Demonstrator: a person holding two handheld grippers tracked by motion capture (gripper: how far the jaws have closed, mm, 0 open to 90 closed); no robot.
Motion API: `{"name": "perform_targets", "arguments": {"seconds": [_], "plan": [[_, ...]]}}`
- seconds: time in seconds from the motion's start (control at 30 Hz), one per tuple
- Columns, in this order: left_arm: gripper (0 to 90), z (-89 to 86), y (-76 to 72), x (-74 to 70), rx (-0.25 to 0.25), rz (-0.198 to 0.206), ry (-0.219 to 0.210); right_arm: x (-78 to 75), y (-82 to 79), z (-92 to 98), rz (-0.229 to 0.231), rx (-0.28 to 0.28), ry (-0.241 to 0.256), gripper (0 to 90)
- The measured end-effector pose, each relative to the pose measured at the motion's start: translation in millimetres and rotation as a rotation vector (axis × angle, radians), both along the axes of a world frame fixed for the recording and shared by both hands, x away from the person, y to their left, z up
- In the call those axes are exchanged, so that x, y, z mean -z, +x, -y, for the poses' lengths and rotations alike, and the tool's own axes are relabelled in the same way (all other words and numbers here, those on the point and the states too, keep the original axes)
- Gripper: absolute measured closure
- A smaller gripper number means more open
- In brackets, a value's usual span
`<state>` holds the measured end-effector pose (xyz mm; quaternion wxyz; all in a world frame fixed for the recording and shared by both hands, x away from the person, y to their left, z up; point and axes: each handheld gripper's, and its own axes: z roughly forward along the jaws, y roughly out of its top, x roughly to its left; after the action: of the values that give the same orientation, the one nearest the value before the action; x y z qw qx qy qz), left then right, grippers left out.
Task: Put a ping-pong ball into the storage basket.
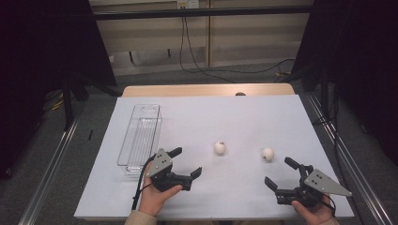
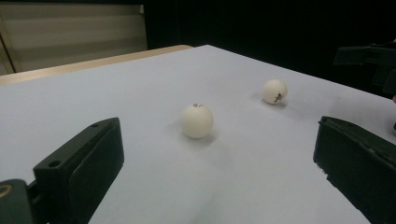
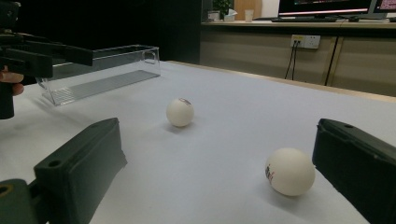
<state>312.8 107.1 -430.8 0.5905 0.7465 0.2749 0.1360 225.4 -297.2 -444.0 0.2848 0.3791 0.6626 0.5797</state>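
Two white balls (image 1: 219,147) (image 1: 267,153) sit apart on the counter (image 1: 244,117); left gripper (image 1: 188,162) and right gripper (image 1: 277,173) both spread wide, fingers grasping nothing, clear tray (image 1: 141,138) left.

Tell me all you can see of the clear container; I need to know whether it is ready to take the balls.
The clear container is a long, narrow, open-topped box of what looks like transparent plastic, with a ribbed floor and a cut-out handle in one end wall. It stands upright on the white table cover at the left side, lengthwise away from the person. Nothing seems to lie in it. The left gripper is close to its near end; contact cannot be judged.
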Motion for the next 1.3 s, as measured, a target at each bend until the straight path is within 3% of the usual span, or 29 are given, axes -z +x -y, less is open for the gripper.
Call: {"name": "perform_targets", "arguments": {"seconds": [1.3], "plan": [[2.3,35.8,7.5,5.2,0.071,-0.022,0.035,0.0,0.3,0.1,0.001,-0.010,-0.004,1.5]]}}
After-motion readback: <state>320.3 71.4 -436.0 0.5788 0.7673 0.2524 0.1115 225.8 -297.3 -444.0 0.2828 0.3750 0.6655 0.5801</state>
